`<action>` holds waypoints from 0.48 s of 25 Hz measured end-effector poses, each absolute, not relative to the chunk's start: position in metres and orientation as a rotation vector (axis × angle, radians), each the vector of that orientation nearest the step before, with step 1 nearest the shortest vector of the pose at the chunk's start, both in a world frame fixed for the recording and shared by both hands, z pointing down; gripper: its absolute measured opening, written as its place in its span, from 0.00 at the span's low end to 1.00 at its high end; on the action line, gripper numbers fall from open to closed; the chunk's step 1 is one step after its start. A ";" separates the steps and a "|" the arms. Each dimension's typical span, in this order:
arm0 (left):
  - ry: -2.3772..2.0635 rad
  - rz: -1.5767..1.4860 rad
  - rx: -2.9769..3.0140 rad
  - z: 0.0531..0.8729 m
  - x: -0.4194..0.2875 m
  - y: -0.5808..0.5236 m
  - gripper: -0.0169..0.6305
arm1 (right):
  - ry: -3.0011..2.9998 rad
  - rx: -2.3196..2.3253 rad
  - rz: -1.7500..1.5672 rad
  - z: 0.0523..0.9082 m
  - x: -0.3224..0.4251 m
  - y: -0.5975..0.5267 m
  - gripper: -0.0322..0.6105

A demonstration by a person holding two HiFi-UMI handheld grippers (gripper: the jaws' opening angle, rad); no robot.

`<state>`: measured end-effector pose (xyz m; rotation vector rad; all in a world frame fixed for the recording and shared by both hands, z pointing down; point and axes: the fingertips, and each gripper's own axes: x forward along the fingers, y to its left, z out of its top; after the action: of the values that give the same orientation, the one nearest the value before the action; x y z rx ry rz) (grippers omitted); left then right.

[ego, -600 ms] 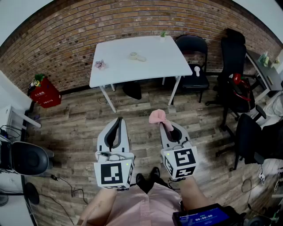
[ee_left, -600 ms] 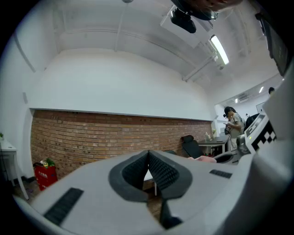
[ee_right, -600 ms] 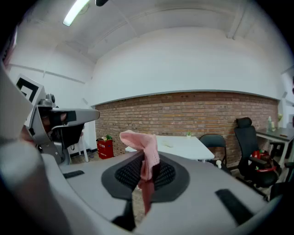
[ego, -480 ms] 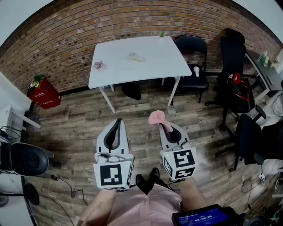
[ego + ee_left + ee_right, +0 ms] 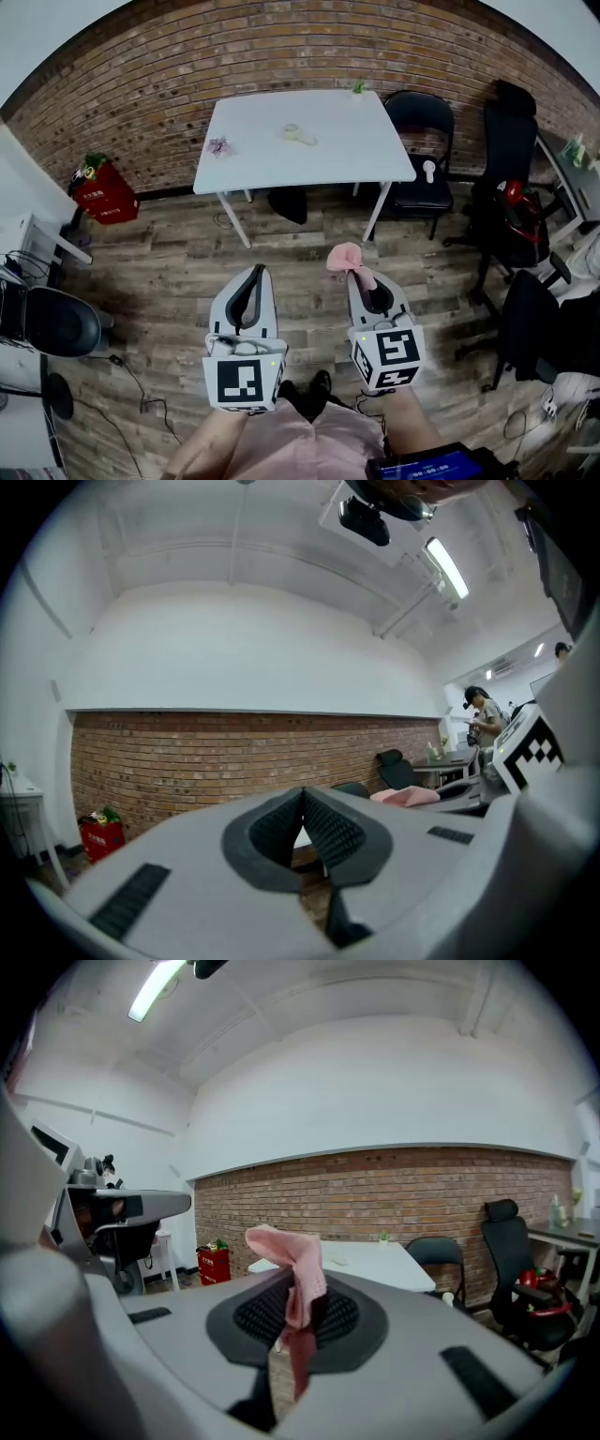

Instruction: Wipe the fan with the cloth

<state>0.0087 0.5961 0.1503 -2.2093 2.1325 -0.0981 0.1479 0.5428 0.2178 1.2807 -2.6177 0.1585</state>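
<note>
Pink, soft cloth [image 5: 344,257] sits pinched in the right tool [image 5: 356,277], its ribbed black pads closed on a fold so that a crumpled lump stands above the tips and a thin tail hangs below them. The left tool [image 5: 254,273] is closed too, its pads meeting edge to edge with nothing between them. Both tools are held side by side above the wooden plank floor [image 5: 159,262], near the person's feet.

Ahead, a wide stretch of floor lies open up to the white bench [image 5: 319,164], a smooth rectangular top on thin white legs, set against the rough brick wall [image 5: 281,56]. A few small items lie on its top, too small to name. A black chair [image 5: 419,112] stands just beside the bench's right edge, and a small white object [image 5: 428,170] on its seat may be a handheld fan, though the view is too coarse to be sure.

The right side is crowded by black office chairs [image 5: 511,141]. A red box [image 5: 105,195] stands at the wall to the left, and cables [image 5: 141,394] trail over the floor at lower left.
</note>
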 end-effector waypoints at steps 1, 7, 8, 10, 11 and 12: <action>2.149 -0.094 -2.197 0.151 0.009 0.595 0.04 | -2.620 1.275 0.151 0.218 0.150 0.538 0.11; 2.219 -0.090 -2.174 0.162 0.001 0.586 0.05 | -2.616 1.236 0.171 0.228 0.149 0.517 0.11; 2.222 -0.092 -2.174 0.163 -0.001 0.582 0.05 | -2.617 1.230 0.172 0.229 0.146 0.513 0.11; 2.232 -0.079 -2.175 0.165 -0.007 0.573 0.04 | -2.618 1.216 0.175 0.232 0.138 0.504 0.11; 2.243 -0.066 -2.176 0.166 -0.010 0.567 0.05 | -2.617 1.207 0.178 0.235 0.134 0.500 0.11; 2.253 -0.057 -2.178 0.168 -0.015 0.560 0.04 | -2.613 1.199 0.183 0.238 0.129 0.496 0.11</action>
<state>-0.0149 0.5602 0.1680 -2.1782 2.2535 -0.0566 0.1289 0.4956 0.2377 1.1985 -2.6131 0.1827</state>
